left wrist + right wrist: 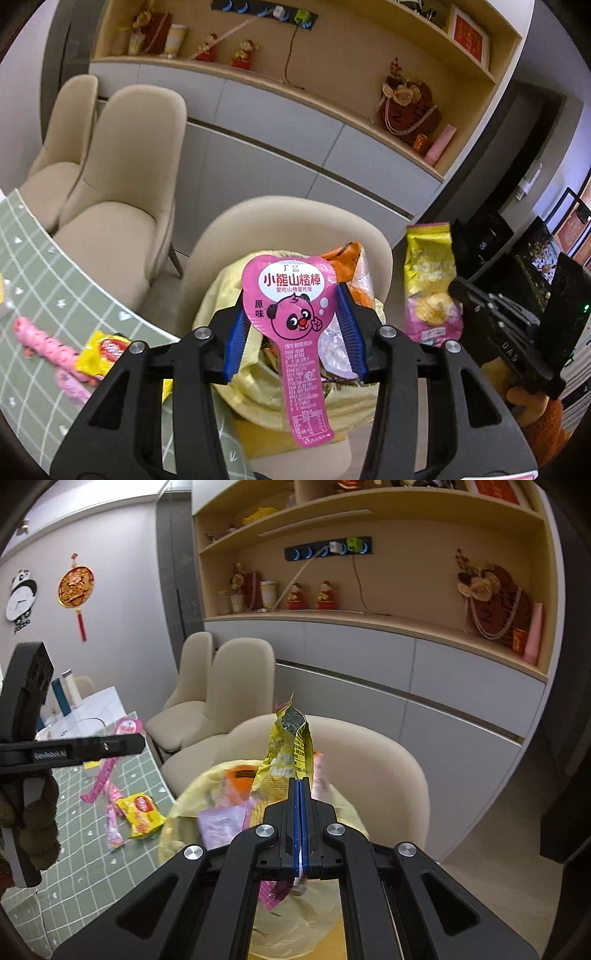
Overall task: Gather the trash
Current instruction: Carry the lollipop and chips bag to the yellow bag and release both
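My left gripper [291, 321] has its jaws wide apart, and a pink panda-print lollipop wrapper [291, 317] hangs between them over the yellow trash bag [221, 306]; it seems to touch the left pad only. My right gripper [301, 794] is shut on a yellow-and-pink chip bag [291, 753], held above the same yellow bag [184, 812], which holds several wrappers. The chip bag also shows in the left wrist view [430, 284]. On the green checked tablecloth [85, 845] lie a yellow snack packet [142, 814] and pink wrappers [109, 786].
The trash bag sits on a beige chair [388, 771] beside the table. Two more beige chairs [221, 686] stand behind, before a grey cabinet with shelves of ornaments [491, 602]. The left gripper's body [74, 753] reaches in at the left of the right wrist view.
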`<action>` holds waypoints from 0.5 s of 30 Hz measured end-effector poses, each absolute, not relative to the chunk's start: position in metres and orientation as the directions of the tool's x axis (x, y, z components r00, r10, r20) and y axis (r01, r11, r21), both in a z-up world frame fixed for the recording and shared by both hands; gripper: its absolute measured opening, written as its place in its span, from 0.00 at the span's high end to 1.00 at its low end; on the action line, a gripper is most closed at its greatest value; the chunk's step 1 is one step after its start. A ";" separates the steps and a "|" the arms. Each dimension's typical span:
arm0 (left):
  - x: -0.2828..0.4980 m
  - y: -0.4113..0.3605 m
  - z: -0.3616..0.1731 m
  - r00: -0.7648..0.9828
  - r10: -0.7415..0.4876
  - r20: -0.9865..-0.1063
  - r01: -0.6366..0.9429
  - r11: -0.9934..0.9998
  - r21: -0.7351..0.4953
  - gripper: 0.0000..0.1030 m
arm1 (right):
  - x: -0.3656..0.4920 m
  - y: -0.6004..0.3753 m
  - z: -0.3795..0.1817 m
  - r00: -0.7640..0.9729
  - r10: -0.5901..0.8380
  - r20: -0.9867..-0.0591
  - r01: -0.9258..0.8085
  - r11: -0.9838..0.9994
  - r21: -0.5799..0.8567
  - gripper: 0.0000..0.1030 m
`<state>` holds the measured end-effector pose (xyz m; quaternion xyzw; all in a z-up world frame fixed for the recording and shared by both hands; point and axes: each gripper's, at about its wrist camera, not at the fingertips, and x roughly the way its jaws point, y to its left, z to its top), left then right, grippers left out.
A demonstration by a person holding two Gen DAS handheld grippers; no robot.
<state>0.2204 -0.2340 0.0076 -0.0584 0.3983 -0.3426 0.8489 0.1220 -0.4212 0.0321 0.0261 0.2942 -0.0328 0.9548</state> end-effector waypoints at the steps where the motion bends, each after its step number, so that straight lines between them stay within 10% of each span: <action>1: 0.223 -0.240 0.002 0.433 -0.631 -0.644 0.538 0.754 -0.377 0.59 | 0.122 -0.424 0.032 0.823 -0.055 -0.566 0.086 0.996 0.029 0.97; 15: 0.261 -0.300 -0.057 0.318 -0.634 -0.705 0.535 0.734 -0.419 0.46 | 0.126 -0.442 0.026 0.800 -0.065 -0.596 0.108 0.993 0.037 0.97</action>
